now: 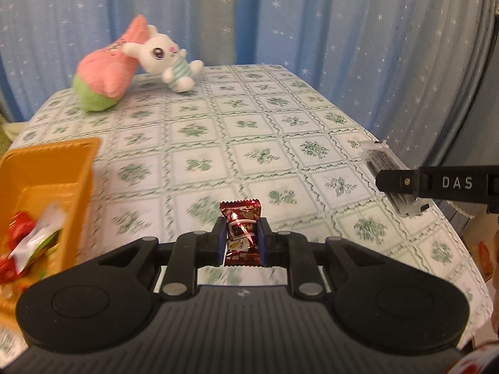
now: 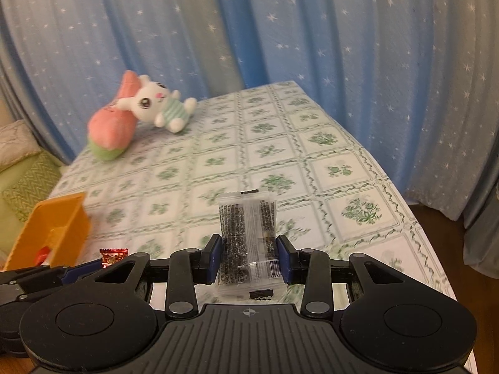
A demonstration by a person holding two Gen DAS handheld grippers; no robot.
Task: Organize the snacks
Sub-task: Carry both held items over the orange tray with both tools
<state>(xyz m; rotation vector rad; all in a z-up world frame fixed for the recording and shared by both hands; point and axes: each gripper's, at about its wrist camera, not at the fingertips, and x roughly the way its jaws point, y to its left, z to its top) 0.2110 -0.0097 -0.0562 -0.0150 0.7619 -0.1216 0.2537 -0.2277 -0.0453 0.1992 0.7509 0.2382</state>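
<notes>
Snacks are off the table now. One red candy (image 1: pixel 240 233) is pinched tight in the left gripper (image 1: pixel 240 239). A clear packet (image 2: pixel 248 243) is pinched in the right gripper (image 2: pixel 249 254). The orange box (image 1: pixel 46 168), at nine o'clock, already has snacks inside. I think the slippery packet could slide out on the way, because only its edges are held.
</notes>
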